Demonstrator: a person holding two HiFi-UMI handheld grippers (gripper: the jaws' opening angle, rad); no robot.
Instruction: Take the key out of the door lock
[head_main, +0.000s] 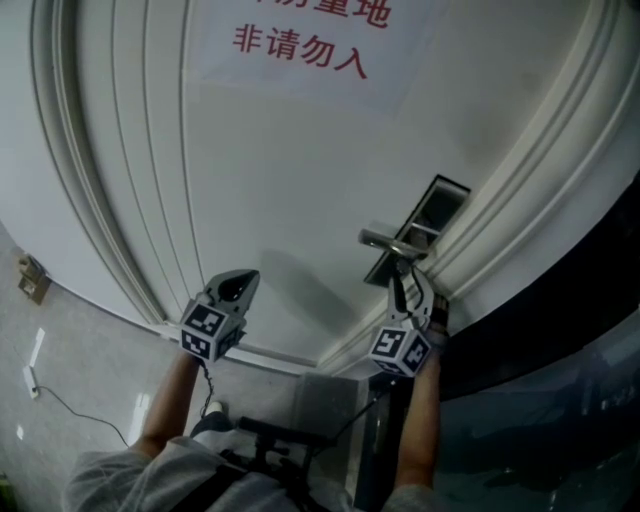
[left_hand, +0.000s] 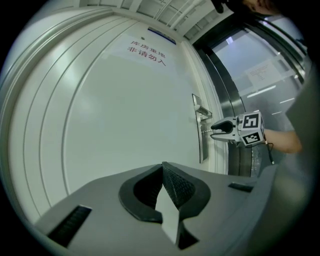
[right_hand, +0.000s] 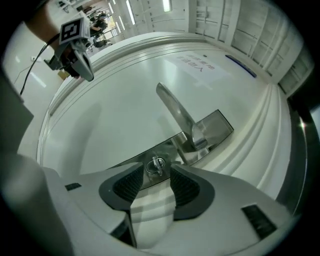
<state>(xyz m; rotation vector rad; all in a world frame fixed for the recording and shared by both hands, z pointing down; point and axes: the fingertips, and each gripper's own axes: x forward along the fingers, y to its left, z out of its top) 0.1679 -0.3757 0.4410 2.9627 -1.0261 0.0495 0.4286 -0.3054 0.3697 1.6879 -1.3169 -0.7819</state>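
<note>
A small silver key (right_hand: 156, 165) sits in the lock cylinder of the steel lock plate (right_hand: 220, 125) on a white door (head_main: 300, 180), just below the lever handle (right_hand: 175, 112). My right gripper (right_hand: 156, 174) points level at the lock and is open. The key's head stands between its fingertips, and the pads (right_hand: 184, 187) do not press on it. From the head view, this gripper (head_main: 403, 282) hides the key under the handle (head_main: 385, 241). My left gripper (head_main: 240, 285) hangs before the bare door panel further left, shut with nothing in it (left_hand: 162, 170).
A paper notice with red characters (head_main: 300, 50) is stuck high on the door. A dark frame and glass panel (head_main: 560, 340) run along the door's right side. At the left are a wall socket (head_main: 33, 278) and a cable on the floor (head_main: 70, 405).
</note>
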